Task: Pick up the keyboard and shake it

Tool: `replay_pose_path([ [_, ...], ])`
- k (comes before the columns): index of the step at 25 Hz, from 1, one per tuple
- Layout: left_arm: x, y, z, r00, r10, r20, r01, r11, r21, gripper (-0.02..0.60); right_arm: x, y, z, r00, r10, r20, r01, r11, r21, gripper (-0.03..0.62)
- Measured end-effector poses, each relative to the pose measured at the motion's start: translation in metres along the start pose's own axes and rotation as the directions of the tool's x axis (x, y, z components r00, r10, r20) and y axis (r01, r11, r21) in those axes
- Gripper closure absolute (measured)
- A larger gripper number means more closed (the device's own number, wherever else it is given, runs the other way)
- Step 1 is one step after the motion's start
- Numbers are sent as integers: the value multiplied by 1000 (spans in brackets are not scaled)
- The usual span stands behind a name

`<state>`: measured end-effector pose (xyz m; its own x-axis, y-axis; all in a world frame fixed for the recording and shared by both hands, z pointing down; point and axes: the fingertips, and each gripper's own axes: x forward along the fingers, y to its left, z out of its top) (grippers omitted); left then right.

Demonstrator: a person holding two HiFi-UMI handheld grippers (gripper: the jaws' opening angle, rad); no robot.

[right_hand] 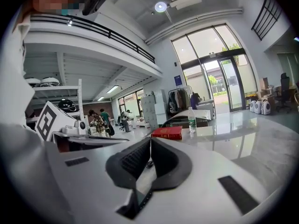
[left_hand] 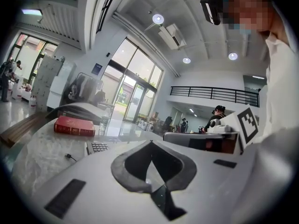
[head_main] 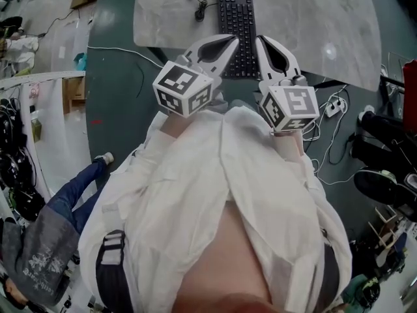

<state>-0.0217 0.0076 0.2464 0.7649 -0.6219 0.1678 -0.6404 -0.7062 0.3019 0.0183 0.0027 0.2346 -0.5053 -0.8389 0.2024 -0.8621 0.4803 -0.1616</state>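
Note:
A black keyboard [head_main: 236, 18] lies lengthwise on the pale marbled table [head_main: 326, 31], running away from me. Both grippers hover side by side over its near end, close to my chest. In the head view my left gripper [head_main: 233, 40] sits just left of the keyboard's near edge and my right gripper [head_main: 259, 40] just right of it. Both are shut and hold nothing. In the left gripper view its jaws [left_hand: 150, 143] meet at the tips, and a corner of the keyboard [left_hand: 98, 147] shows to their left. The right gripper [right_hand: 150, 138] also has its pads together, and the keyboard is not visible there.
A black plug on a cable [head_main: 199, 12] lies left of the keyboard. A red book [left_hand: 74, 126] and a water bottle [left_hand: 103, 122] stand at the table's far side. A power strip with cables [head_main: 334, 106] lies on the floor at right. A person [head_main: 39, 253] crouches at lower left.

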Motion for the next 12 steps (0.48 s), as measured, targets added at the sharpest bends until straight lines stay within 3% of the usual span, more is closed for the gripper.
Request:
replay_pose_path([
  [12, 14, 1, -3, 1000, 21, -13, -21, 1000, 6, 569, 3, -12, 0, 1000, 23, 0, -23, 1000, -1, 565],
])
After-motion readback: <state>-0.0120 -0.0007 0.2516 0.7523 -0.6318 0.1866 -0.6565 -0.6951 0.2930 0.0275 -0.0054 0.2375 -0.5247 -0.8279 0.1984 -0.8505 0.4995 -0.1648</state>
